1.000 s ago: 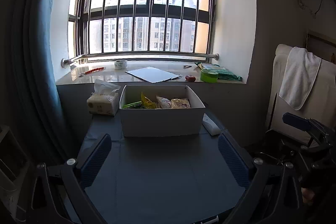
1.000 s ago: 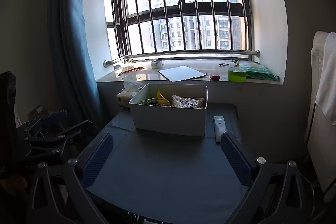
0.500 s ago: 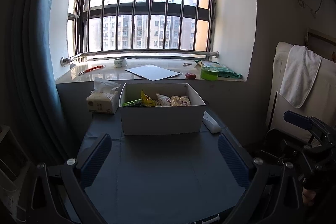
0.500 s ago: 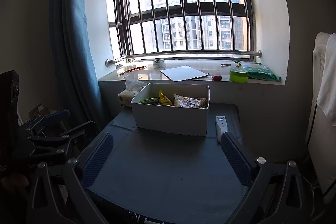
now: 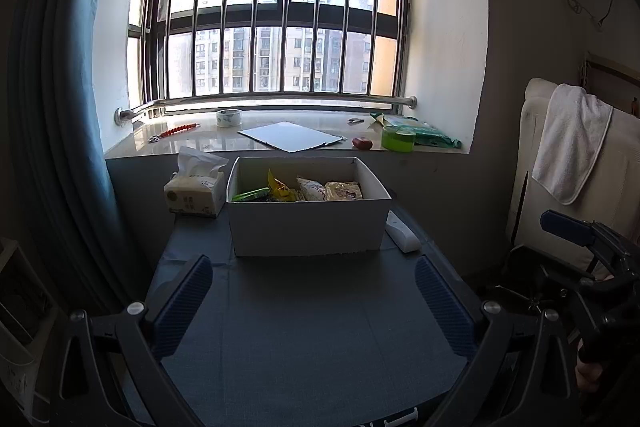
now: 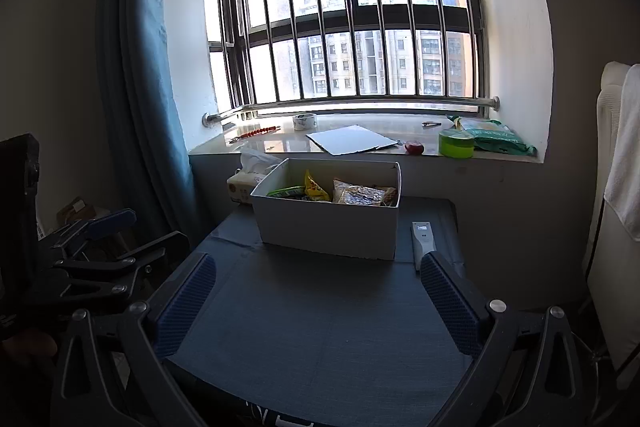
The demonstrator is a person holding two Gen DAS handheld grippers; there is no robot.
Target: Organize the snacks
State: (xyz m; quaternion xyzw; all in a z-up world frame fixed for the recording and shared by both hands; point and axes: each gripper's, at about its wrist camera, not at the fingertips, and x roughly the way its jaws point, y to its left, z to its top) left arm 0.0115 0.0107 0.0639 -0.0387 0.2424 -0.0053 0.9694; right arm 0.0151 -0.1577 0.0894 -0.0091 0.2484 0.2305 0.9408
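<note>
A white cardboard box (image 5: 308, 227) (image 6: 326, 227) stands at the far end of a dark blue table (image 5: 304, 327). Inside it lie several snack packets: a green one (image 5: 251, 193), a yellow one (image 5: 280, 189) and pale ones (image 5: 342, 190). My left gripper (image 5: 312, 297) is open over the near part of the table, well short of the box, with nothing between its fingers. My right gripper (image 6: 316, 295) is open too and empty, at a similar distance from the box. Each gripper shows at the edge of the other's view.
A tissue box (image 5: 196, 197) sits left of the white box and a white remote (image 6: 423, 239) lies to its right. The windowsill (image 5: 280, 143) holds a tape roll, a white sheet, a green tub and a green bag. A towel-draped chair (image 5: 572, 163) stands right, a blue curtain left.
Both views have tilted up slightly, so the box and sill sit a little lower in frame. Both grippers stay open and empty.
</note>
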